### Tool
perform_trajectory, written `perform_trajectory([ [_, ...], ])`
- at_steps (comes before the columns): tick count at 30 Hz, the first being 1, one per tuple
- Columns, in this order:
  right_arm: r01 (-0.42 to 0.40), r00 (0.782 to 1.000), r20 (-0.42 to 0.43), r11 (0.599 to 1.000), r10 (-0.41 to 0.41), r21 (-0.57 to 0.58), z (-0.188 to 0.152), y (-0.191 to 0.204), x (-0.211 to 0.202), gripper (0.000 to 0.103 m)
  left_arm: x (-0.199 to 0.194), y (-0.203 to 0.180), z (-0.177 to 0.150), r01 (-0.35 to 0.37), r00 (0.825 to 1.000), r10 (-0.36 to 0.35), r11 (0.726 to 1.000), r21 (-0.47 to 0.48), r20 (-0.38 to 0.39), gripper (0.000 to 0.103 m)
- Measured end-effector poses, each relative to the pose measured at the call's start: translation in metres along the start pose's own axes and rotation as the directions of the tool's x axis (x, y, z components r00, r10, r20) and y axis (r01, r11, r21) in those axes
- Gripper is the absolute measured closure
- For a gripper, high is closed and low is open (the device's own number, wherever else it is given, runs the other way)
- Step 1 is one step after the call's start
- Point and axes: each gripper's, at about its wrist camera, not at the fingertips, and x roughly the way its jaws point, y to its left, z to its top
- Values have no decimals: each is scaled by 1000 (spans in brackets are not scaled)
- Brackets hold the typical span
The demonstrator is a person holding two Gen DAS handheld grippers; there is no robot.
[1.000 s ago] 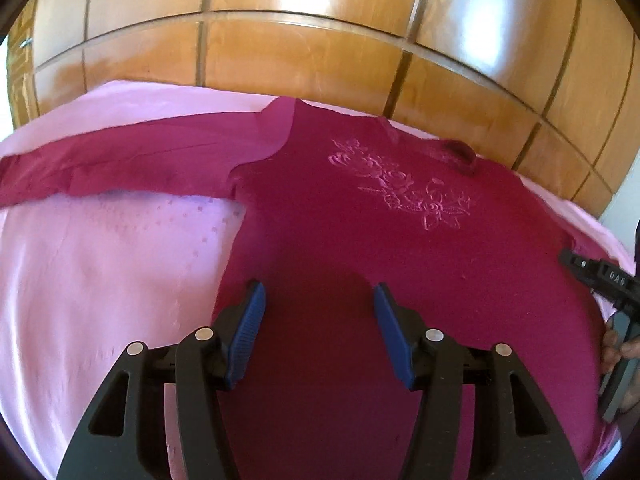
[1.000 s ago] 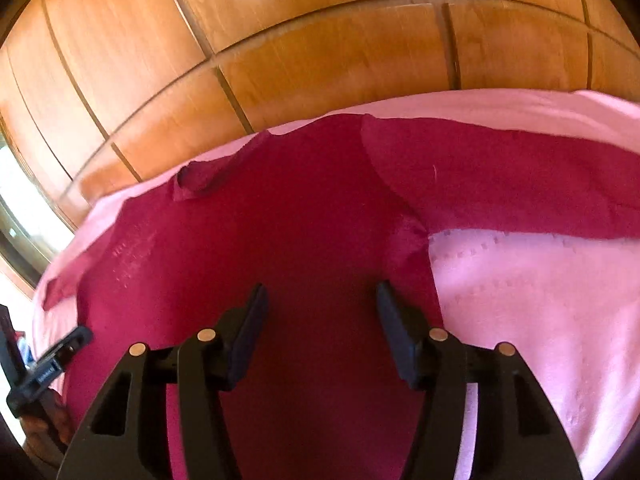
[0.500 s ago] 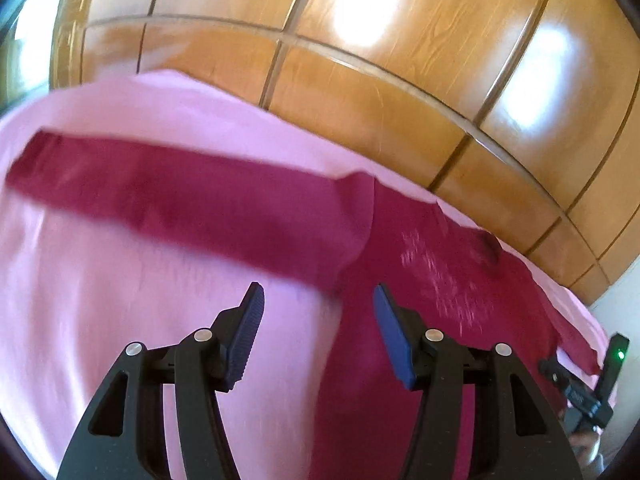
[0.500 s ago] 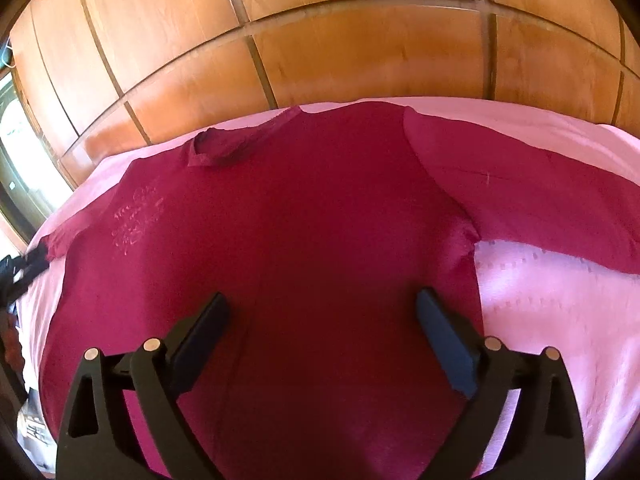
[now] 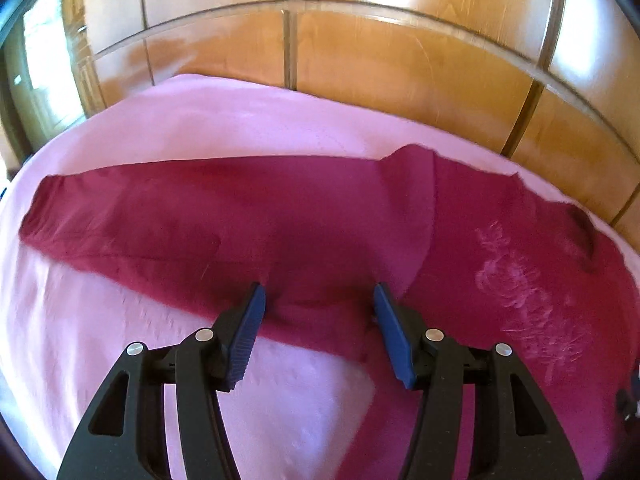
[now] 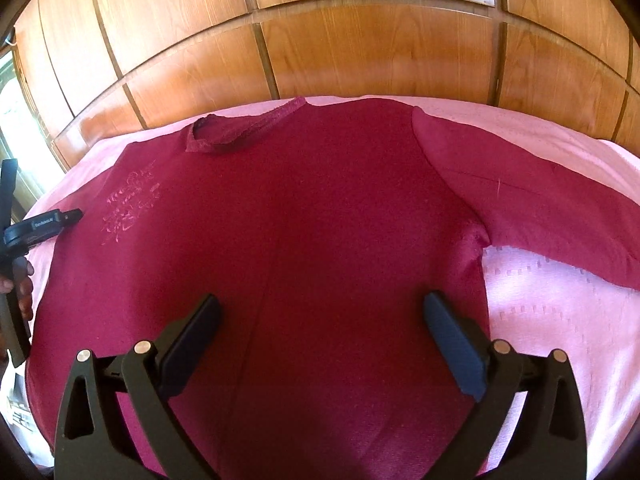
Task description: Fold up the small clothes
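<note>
The maroon sweater (image 6: 304, 240) lies spread flat, front up, on the pink bedsheet (image 5: 100, 360) of a bed, with its neckline (image 6: 240, 132) toward the wooden headboard (image 6: 360, 52) and a sleeve stretched out to each side. It looks to me like a light, limp knit: it will sag and drape the moment I lift it, it should not slip much against my ribbed pads, and nothing about it can break, though a careless pull could drag the whole body askew on the sheet. My left gripper (image 5: 318, 308) hangs over the left sleeve (image 5: 200, 220) near the armpit, jaws partly apart with nothing between the pads; I would pinch that sleeve close to its cuff or along its lower edge, catching both layers, to bring it across the chest. My right gripper (image 6: 320, 320) sits above the lower body of the sweater, its jaws opening to nearly full spread, bare cloth below them and nothing clamped. The hem is the other good hold, but it lies under my own frames in both views and I cannot see it. The right sleeve (image 6: 540, 216) runs off the edge of the right wrist view, so its cuff is cut off. The embroidery (image 5: 528, 292) on the chest is smeared by blur, and I cannot tell whether either set of fingertips touches the fabric.
</note>
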Motion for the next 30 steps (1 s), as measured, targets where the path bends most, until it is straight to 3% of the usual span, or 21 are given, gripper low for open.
perform_trajectory([
  [2,-22,1000,6,1000,22,16,0,-4,-1,2,-16,-12,-9,35,999,-36,999,6,26,47],
  [5,-60,998,10,997,60,46,3,-10,-6,2,-43,-45,-27,97,989,-106,992,86,103,30],
  [7,-92,996,15,992,91,88,6,-18,-12,4,-52,-64,-40,146,979,-164,978,146,119,29],
  [9,-122,992,42,980,117,158,9,-32,-24,13,-52,-84,-52,195,971,-218,958,210,93,29],
  [12,-141,986,128,945,107,296,11,-73,-54,18,-39,-102,-69,221,972,-233,940,260,18,29],
  [16,-113,977,211,856,4,505,1,-154,-86,30,-25,-98,-71,241,970,-242,944,226,-27,24],
  [18,-61,975,204,775,-90,629,-12,-206,-97,45,-22,-97,-71,254,967,-254,943,215,-31,22],
  [22,9,960,155,576,-235,817,-43,-293,-111,54,-20,-102,-74,255,967,-254,940,227,-33,18],
  [23,14,954,146,526,-261,850,-50,-313,-113,62,-20,-103,-73,253,967,-253,940,229,-33,17],
  [24,6,952,148,500,-268,866,-54,-325,-114,73,-20,-103,-74,254,967,-253,940,229,-33,17],
  [25,4,949,144,471,-279,882,-56,-339,-114,76,-21,-101,-75,256,966,-255,940,227,-33,17],
  [28,20,944,130,444,-304,896,-50,-357,-111,87,-20,-100,-73,261,965,-260,939,224,-35,17],
  [30,59,943,102,459,-317,886,-38,-364,-105,92,-20,-99,-73,260,965,-259,939,226,-36,16],
])
